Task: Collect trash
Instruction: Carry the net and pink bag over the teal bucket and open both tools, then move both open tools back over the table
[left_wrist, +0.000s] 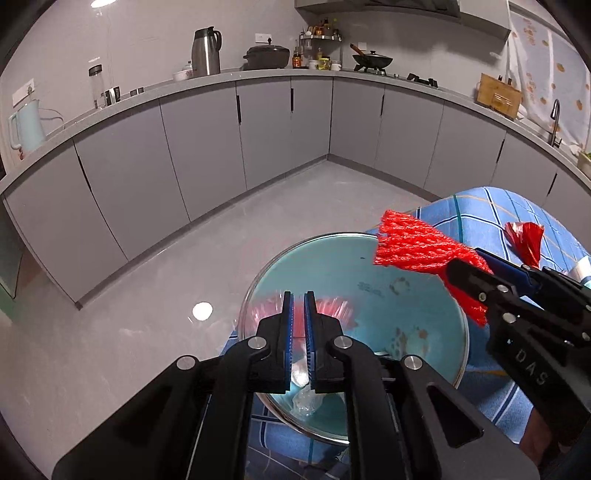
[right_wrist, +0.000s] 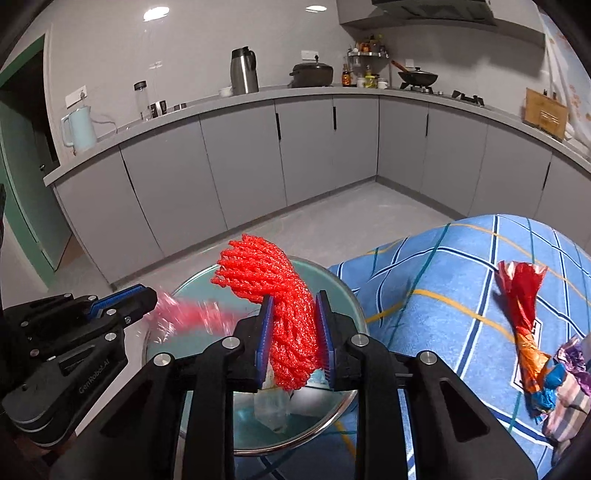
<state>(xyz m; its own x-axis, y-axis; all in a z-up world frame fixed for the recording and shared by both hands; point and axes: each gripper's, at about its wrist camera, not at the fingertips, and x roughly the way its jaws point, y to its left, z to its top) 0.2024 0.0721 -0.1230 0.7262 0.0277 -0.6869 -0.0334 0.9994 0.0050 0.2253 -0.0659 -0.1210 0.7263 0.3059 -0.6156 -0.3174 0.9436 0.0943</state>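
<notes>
Both grippers over glass bowl — right fingers clamping red foam net, left fingers nearly together, empty.

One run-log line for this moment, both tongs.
left tongs: shut on thin red plastic | right tongs: shut on red foam net | both over glass bowl | red wrapper: on cloth

The left claw is matte black plastic: 2 angular linkage arms on each side, joined by round silver pivot pins, and 2 flat fingers faced with ribbed blue pads. The right claw has the same build (black arms, silver pins, blue ribbed pads). At the right edge of the left wrist view its side bears pale raised letters, "DAS". At the lower left of the right wrist view, the other's black body carries faint "GenRobot.AI" lettering and small silver screws.
</notes>
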